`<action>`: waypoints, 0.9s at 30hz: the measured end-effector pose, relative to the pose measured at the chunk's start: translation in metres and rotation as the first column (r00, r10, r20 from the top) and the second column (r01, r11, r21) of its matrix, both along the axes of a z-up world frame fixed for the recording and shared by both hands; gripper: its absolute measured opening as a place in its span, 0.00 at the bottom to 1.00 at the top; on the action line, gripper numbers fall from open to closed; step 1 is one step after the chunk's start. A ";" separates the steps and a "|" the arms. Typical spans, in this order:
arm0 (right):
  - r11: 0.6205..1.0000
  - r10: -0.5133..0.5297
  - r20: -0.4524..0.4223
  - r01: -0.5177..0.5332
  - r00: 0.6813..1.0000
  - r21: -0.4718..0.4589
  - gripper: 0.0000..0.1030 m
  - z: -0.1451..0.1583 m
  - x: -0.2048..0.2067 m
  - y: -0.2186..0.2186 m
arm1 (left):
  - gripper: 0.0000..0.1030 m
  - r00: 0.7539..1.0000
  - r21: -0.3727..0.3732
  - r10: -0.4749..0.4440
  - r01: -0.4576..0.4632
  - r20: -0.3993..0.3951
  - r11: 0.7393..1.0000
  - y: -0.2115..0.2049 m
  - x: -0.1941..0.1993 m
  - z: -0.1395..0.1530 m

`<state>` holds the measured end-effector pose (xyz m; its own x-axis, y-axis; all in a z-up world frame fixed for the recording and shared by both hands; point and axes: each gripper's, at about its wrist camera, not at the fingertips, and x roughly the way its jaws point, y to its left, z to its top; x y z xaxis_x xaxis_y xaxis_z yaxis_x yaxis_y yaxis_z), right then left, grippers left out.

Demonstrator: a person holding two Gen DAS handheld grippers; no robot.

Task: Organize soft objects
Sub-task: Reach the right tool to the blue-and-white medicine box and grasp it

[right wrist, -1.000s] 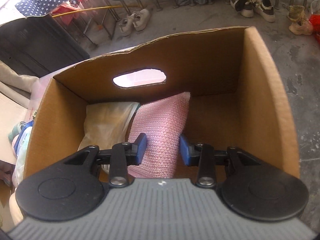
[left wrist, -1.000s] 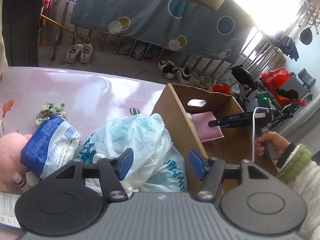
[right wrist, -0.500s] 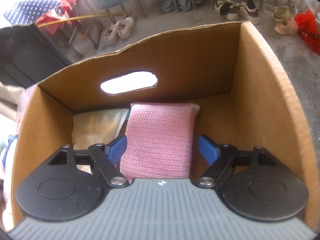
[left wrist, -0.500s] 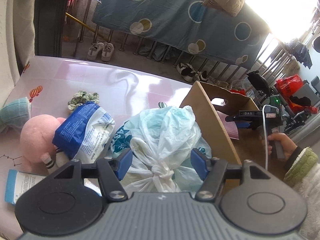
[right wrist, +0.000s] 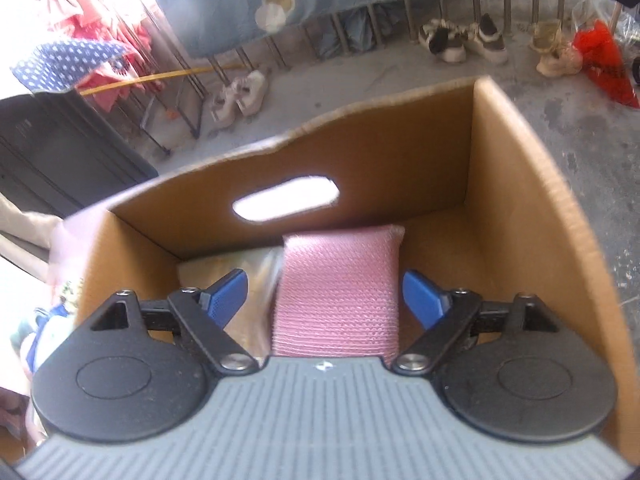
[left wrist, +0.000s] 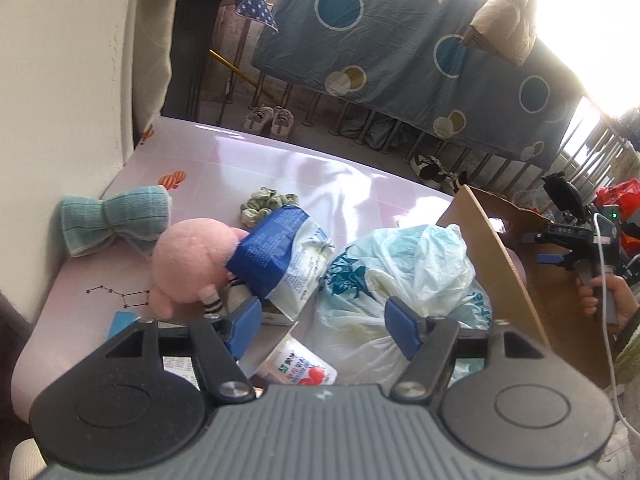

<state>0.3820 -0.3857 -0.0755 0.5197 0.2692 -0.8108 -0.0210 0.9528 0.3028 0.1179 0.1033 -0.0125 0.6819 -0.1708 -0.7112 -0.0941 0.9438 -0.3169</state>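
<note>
The right gripper has just been opening: a second ago its blue pads pressed the sides of the pink knitted cushion inside the cardboard box — now they stand clear of it on both sides, and the cushion lies flat on the box floor, no longer tilted. The left gripper has been opening too, by a smaller amount, with nothing gripped between its pads. Its view swings away from the box, across the white plastic bag — the pink plush toy, the teal bow and a small red-and-white packet come into sight on the pink table.
</note>
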 end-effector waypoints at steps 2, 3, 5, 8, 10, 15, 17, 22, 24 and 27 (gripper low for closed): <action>1.000 -0.008 0.049 0.007 0.999 0.023 0.84 0.018 -0.011 -0.001 | 0.68 0.999 0.019 0.041 -0.041 0.013 0.999 0.013 -0.011 0.002; 0.999 -0.013 0.070 0.010 0.997 0.053 0.84 0.027 -0.018 -0.002 | 0.68 0.998 0.030 0.058 -0.059 0.019 0.998 0.018 -0.017 0.003; 0.990 -0.013 0.113 -0.002 0.994 0.139 0.84 0.047 -0.033 -0.007 | 0.68 0.995 0.050 0.096 -0.097 0.024 0.994 0.030 -0.026 0.003; 0.962 0.002 0.155 -0.044 0.988 0.269 0.84 0.071 -0.063 0.003 | 0.68 0.990 0.078 0.143 -0.144 0.018 0.987 0.047 -0.040 -0.002; 0.939 0.042 0.174 -0.099 0.984 0.331 0.84 0.083 -0.083 0.018 | 0.67 0.986 0.078 0.165 -0.164 -0.003 0.983 0.057 -0.047 -0.010; 0.874 0.240 0.187 -0.296 0.953 0.386 0.83 0.104 -0.114 0.092 | 0.60 0.981 0.021 0.181 -0.180 -0.067 0.983 0.068 -0.064 -0.037; 0.827 0.347 0.179 -0.390 0.921 0.405 0.81 0.106 -0.122 0.136 | 0.58 0.980 0.005 0.178 -0.178 -0.087 0.984 0.066 -0.067 -0.048; 0.704 0.588 0.093 -0.565 0.803 0.430 0.66 0.079 -0.129 0.260 | 0.50 0.977 -0.021 0.177 -0.180 -0.121 0.983 0.059 -0.065 -0.072; 0.684 0.652 0.038 -0.609 0.757 0.403 0.54 0.061 -0.131 0.311 | 0.44 0.977 -0.013 0.173 -0.176 -0.123 0.984 0.057 -0.061 -0.078; 0.684 0.700 -0.064 -0.641 0.711 0.347 0.47 0.031 -0.133 0.377 | 0.40 0.978 -0.007 0.168 -0.170 -0.127 0.985 0.055 -0.054 -0.086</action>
